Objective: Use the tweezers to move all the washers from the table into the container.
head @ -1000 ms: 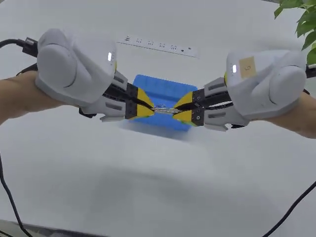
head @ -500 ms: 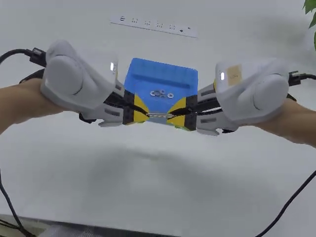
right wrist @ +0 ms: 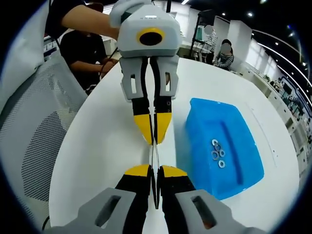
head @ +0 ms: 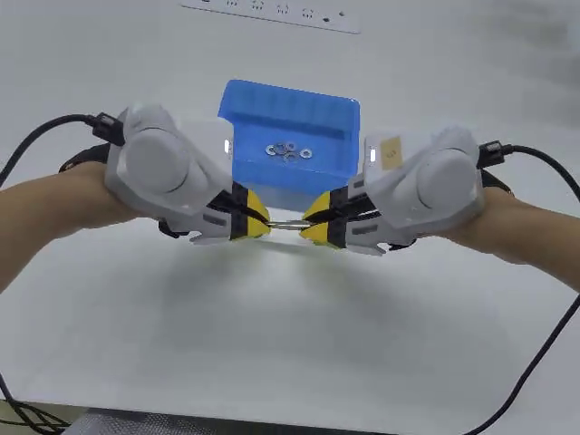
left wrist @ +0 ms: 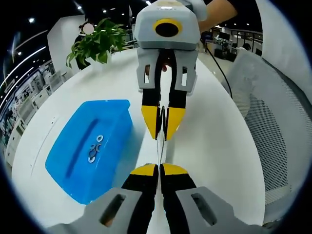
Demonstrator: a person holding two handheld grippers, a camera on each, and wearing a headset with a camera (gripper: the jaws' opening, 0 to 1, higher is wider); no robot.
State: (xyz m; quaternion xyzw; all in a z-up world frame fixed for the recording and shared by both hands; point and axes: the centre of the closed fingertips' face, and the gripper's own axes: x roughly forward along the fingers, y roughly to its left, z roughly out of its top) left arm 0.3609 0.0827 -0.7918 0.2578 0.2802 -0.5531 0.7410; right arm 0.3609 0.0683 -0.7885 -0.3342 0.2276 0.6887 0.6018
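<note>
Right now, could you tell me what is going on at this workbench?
A person holds a gripper in each hand over the white table, tips facing each other. The left gripper and the right gripper are both shut on one pair of metal tweezers, one at each end, so the tool spans the gap between them. Just beyond, the blue container holds a small cluster of washers.

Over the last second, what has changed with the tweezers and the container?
The left hand-held gripper and right hand-held gripper have drawn back toward the person with the tweezers, clear of the blue container, so its washers now show. The camera shifted too. Unchanged: both stay shut on the tweezers, held between them.
</note>
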